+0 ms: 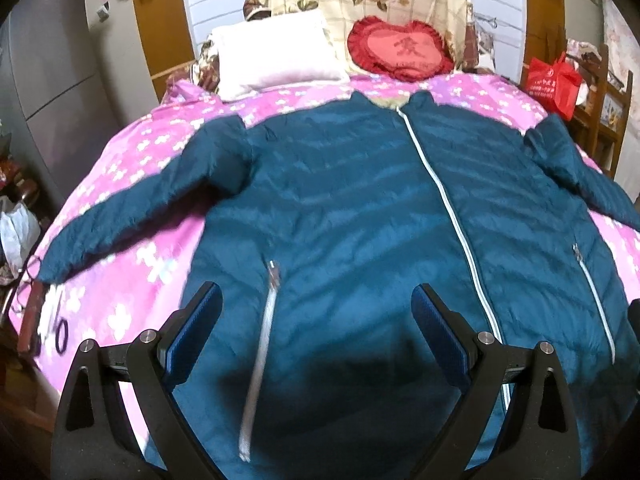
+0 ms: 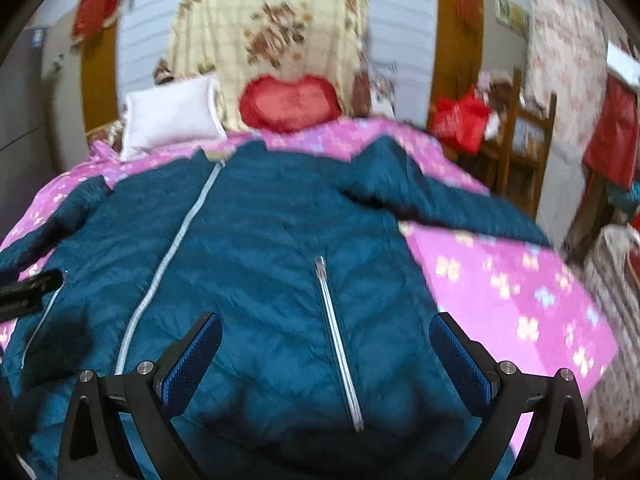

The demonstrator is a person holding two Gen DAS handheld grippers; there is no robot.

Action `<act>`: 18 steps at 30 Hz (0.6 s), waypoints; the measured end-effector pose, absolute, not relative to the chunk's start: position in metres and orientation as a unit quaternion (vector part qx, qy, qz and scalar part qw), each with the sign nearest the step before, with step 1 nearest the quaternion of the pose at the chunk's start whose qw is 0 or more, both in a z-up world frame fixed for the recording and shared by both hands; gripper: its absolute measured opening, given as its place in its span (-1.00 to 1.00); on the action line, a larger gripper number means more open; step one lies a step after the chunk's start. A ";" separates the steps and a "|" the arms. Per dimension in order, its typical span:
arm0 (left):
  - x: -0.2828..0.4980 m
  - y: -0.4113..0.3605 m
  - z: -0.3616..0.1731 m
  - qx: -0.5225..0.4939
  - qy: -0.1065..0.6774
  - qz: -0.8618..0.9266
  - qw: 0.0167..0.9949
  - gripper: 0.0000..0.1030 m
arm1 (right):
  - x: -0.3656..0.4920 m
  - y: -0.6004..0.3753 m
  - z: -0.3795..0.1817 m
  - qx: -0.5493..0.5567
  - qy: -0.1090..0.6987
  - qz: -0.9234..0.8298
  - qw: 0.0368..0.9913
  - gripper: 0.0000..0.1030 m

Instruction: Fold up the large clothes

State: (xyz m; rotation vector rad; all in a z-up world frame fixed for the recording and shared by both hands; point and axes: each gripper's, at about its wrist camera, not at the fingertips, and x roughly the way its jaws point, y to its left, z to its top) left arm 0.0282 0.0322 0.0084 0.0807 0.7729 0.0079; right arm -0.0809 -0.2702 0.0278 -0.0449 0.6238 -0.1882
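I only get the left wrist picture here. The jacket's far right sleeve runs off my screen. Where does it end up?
Observer: The right wrist view shows that sleeve stretched out flat across the pink floral bedspread, reaching toward the bed's right edge.
Operator: And the other gripper, what is it doing?
Observer: The right gripper is open above the teal jacket, its fingers either side of the right pocket zipper, holding nothing.
Operator: Anything beyond the bed on that side?
Observer: A wooden chair with a red bag by it, and a flowered cloth hanging behind.
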 end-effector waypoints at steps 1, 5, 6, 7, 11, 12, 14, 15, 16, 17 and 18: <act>0.031 0.036 0.012 0.039 0.372 0.002 0.928 0.86 | -0.080 -0.269 0.032 -0.027 0.301 -0.090 0.949 1.00; 0.041 0.049 0.018 0.027 0.367 0.011 0.930 0.86 | -0.064 -0.274 0.052 -0.033 0.290 -0.094 0.952 1.00; 0.043 0.052 0.020 0.021 0.366 0.013 0.930 0.86 | -0.060 -0.275 0.056 -0.033 0.289 -0.094 0.952 1.00; 0.045 0.055 0.021 0.017 0.366 0.015 0.930 0.86 | -0.051 -0.279 0.062 -0.029 0.293 -0.093 0.951 1.00; 0.052 0.060 0.020 0.009 0.369 0.022 0.929 0.86 | -0.027 -0.293 0.069 0.065 0.336 -0.068 0.937 1.00; 0.053 0.060 0.019 0.008 0.370 0.023 0.929 0.86 | -0.023 -0.296 0.068 0.098 0.348 -0.053 0.931 1.00; 0.056 0.059 0.017 0.007 0.375 0.024 0.927 0.86 | -0.015 -0.299 0.060 0.174 0.379 -0.024 0.908 1.00; 0.057 0.058 0.016 0.006 0.377 0.022 0.926 0.86 | -0.014 -0.296 0.059 0.180 0.383 -0.025 0.906 1.00; 0.058 0.057 0.016 0.007 0.379 0.021 0.925 0.86 | -0.013 -0.290 0.059 0.165 0.381 -0.030 0.909 1.00; 0.060 0.055 0.016 0.009 0.378 0.020 0.925 0.86 | -0.011 -0.283 0.060 0.138 0.373 -0.038 0.917 1.00; 0.061 0.053 0.017 0.010 0.376 0.019 0.926 0.86 | -0.010 -0.276 0.059 0.115 0.364 -0.046 0.923 1.00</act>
